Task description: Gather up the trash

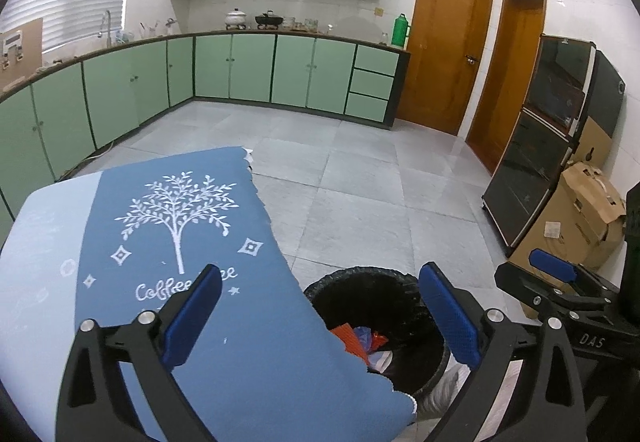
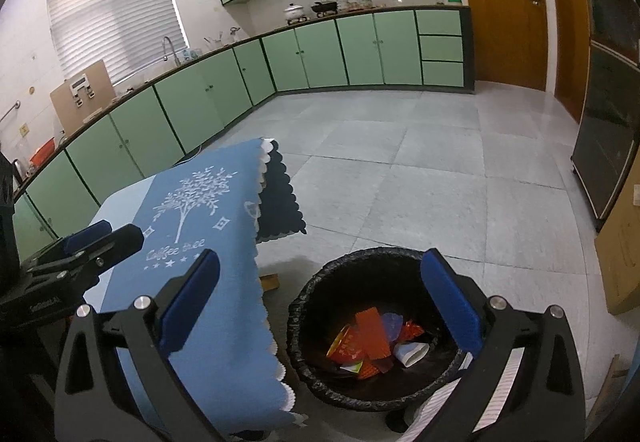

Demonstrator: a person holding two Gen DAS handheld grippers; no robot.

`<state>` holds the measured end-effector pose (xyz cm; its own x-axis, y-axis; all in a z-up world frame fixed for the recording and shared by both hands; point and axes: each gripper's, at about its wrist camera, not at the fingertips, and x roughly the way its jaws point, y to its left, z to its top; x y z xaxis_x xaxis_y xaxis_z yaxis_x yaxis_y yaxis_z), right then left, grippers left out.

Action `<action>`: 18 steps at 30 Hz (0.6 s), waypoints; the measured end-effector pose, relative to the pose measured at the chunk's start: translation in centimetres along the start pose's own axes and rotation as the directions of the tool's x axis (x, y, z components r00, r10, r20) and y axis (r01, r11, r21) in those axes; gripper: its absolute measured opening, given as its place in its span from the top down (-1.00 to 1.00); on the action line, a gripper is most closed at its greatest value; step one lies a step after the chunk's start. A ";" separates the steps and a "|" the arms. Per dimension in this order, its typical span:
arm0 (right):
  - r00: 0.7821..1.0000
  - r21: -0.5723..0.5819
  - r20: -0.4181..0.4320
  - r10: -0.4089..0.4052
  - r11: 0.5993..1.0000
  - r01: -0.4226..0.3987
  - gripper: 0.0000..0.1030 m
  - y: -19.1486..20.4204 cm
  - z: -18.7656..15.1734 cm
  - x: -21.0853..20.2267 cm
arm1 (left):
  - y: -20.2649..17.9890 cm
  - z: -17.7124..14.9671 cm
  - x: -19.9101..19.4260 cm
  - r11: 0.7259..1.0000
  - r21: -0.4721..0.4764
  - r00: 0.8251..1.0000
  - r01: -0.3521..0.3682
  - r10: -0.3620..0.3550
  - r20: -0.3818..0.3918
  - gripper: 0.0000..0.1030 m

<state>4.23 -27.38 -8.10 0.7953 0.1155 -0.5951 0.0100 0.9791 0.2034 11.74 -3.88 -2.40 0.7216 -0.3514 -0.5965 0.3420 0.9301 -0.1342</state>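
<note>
Both grippers, left [image 1: 320,316] and right [image 2: 322,300], jaws apart, empty, above bin [image 2: 312,306]. Trash [image 2: 372,342] inside. Risk: knocking bin rim, snagging cloth [image 2: 212,242] on tabletop edge.

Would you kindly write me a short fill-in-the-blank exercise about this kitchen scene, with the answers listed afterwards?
1. The bin beside the table is lined with a bag of the colour ____.
2. The white design on the blue tablecloth above the words is a ____.
3. The right gripper has its fingers spread wide and holds ____.
4. The wrappers lie ____ the bin.

Answers: black; tree; nothing; inside
</note>
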 end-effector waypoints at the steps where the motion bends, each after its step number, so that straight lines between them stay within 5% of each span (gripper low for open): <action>1: 1.000 -0.004 0.001 0.001 1.000 -0.001 -0.90 0.3 0.0 -0.1 | 0.1 -0.1 -0.2 1.000 -0.001 1.000 -0.004 0.004 0.003 -0.88; 18: 1.000 -0.066 -0.001 0.005 0.998 -0.005 -0.90 2.4 -0.1 -1.1 | 0.6 -0.6 -2.1 0.999 0.007 0.999 -0.032 0.032 0.022 -0.88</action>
<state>3.32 -25.17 -6.99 0.7944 0.1204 -0.5953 -0.0340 0.9874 0.1544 10.05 -2.47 -1.69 0.7454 -0.3235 -0.5828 0.3224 0.9402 -0.1095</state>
